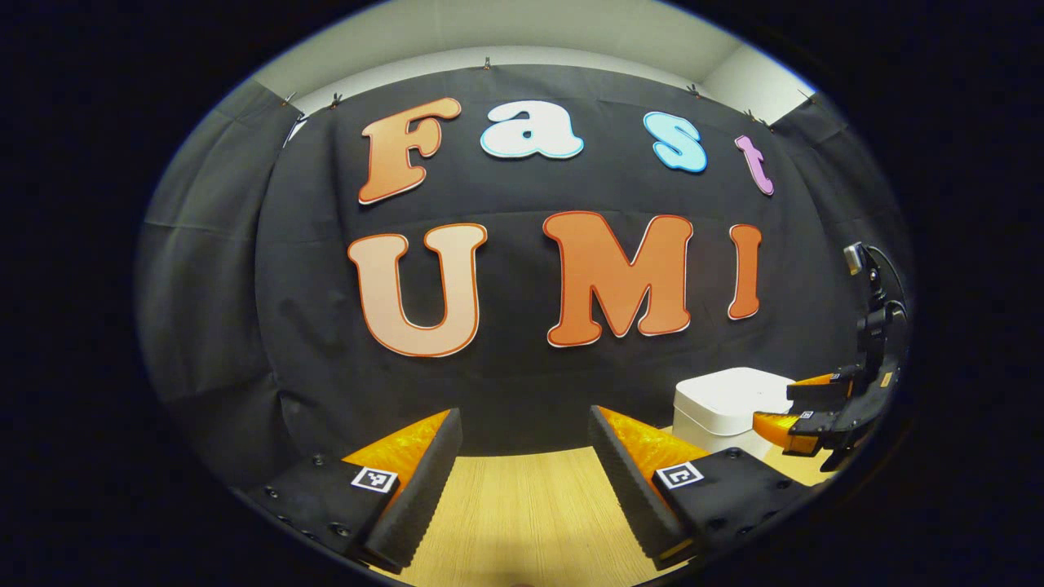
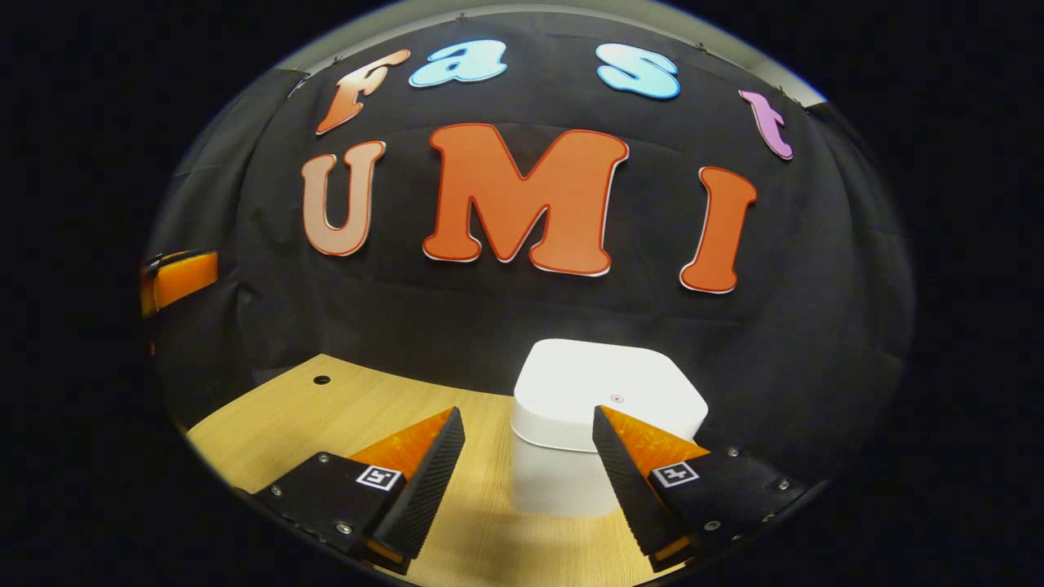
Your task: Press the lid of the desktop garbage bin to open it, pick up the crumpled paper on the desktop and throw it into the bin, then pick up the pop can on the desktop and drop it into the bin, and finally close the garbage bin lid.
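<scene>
A white square garbage bin [image 2: 608, 391] with rounded corners stands on the wooden desktop [image 2: 342, 416], lid down, a small red dot near the lid's front. My right gripper [image 2: 528, 420] hovers open just in front of it, the right finger overlapping the lid's front edge in the image. In the left gripper view the bin [image 1: 722, 399] sits at the right, and the right gripper [image 1: 807, 412] shows there beside the bin, near lid height. My left gripper [image 1: 526, 424] is open over bare wood, with nothing between its fingers.
The black cloth wall closes the desktop at the back, close behind the bin. A small round hole [image 2: 321, 380] is in the desktop at the far left. Part of the left gripper [image 2: 175, 281] shows at the left edge of the right gripper view.
</scene>
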